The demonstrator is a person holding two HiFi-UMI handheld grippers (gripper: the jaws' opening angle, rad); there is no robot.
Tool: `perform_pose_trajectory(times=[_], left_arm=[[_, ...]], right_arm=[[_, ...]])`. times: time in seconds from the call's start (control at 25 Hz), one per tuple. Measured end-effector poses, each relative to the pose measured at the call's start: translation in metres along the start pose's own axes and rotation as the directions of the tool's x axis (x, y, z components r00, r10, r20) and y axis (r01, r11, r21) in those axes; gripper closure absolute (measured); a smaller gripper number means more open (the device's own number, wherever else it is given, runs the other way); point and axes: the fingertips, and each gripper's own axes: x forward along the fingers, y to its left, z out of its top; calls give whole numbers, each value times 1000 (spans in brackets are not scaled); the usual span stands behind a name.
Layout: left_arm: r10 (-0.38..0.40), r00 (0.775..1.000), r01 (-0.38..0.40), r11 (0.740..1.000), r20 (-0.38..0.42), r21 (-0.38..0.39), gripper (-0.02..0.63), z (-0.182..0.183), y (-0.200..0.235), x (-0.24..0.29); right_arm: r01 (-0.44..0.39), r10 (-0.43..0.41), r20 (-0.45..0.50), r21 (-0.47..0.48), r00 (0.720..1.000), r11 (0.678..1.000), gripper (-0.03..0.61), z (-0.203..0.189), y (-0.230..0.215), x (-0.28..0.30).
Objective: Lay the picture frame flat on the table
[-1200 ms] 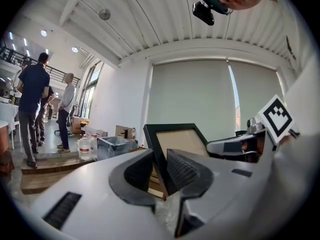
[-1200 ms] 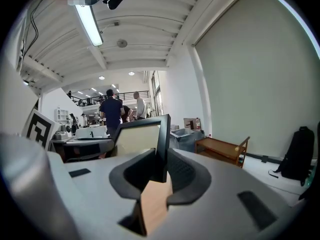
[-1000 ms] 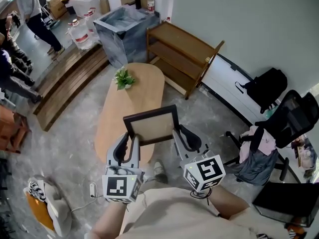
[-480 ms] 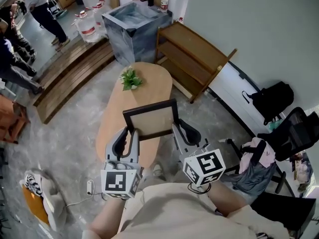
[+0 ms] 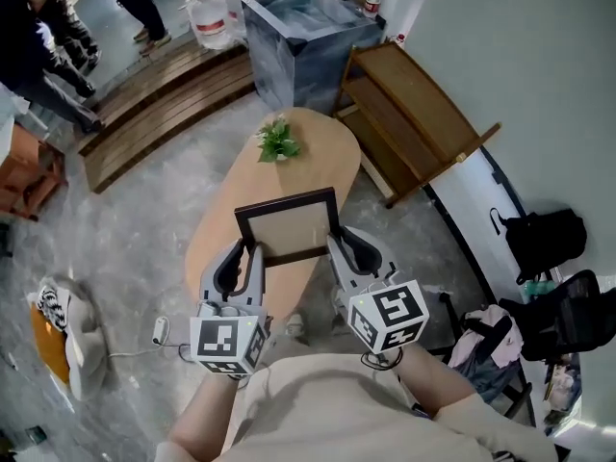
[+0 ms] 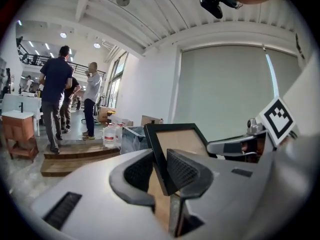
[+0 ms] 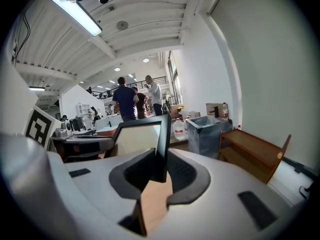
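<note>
A dark-edged frame (image 5: pixel 289 227) with a tan panel is held over the near end of an oval wooden counter (image 5: pixel 313 166). The left hand-held gripper (image 5: pixel 243 263) is clamped on its left edge, and the right hand-held gripper (image 5: pixel 351 255) on its right edge. A small plant (image 5: pixel 278 141) stands at the far end.
</note>
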Motion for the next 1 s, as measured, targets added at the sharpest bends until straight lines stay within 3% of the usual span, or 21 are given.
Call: perform_pose_trajectory(times=[0.52,0.76,1.0], left_arm=[[219,972,-229,965,-87,-128,529,-55,46,51],[240,962,-265,938,-133,-222,531,-104,74,80],[261,941,-312,917,-215,-250,529,-158,95,99]], right_arm=[[-233,222,-169,-43,960,972,523,-35,-23,100],[-287,271,-267,-22,925,958,520,-77,-31,146],[-301,280,-360,-3,890,954,522,-129,-36,185]])
